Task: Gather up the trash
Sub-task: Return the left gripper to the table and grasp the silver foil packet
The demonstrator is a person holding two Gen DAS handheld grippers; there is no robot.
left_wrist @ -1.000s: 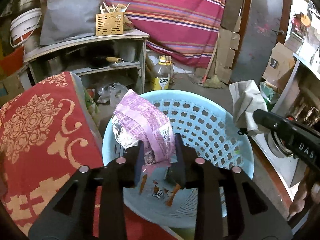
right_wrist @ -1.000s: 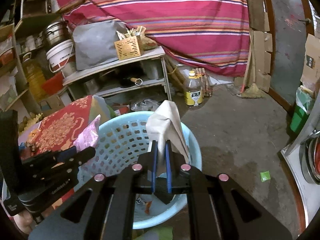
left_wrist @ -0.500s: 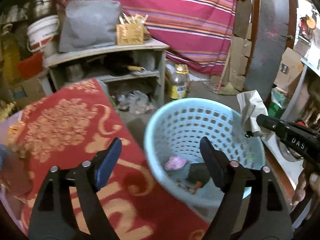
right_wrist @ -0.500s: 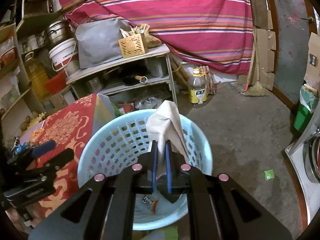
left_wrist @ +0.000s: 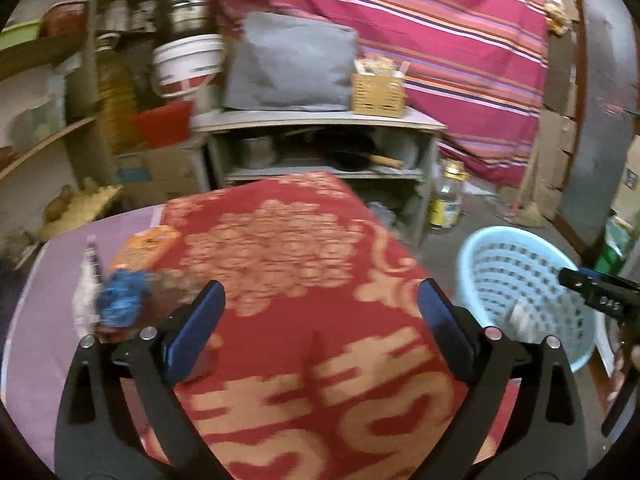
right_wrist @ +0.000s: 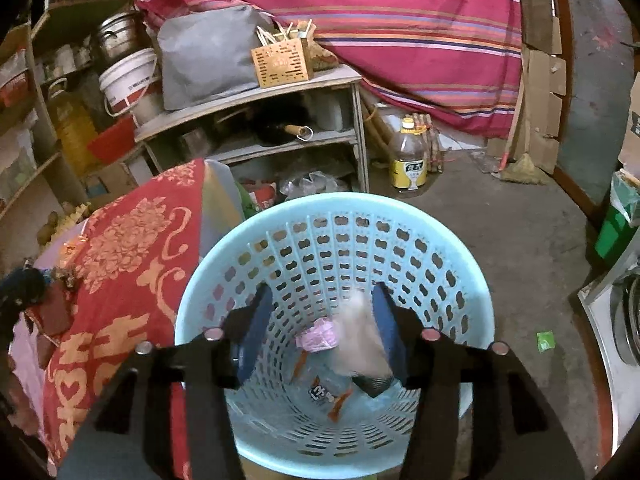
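Over the blue basket (right_wrist: 334, 216), the right gripper (right_wrist: 322, 322) is opening and a pale tissue (right_wrist: 360, 336) is released; the left gripper (left_wrist: 320, 320), emptied and still widening, is swung back over the red tabletop (left_wrist: 304, 280).

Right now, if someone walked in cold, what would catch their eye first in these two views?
Probably the light blue basket filling the middle of the right wrist view, with a pale crumpled paper dropping into it as the right gripper opens above the wrappers at the bottom. Next, the red and gold cloth spread under the wide-open, empty left gripper, and the striped pink fabric across the back.
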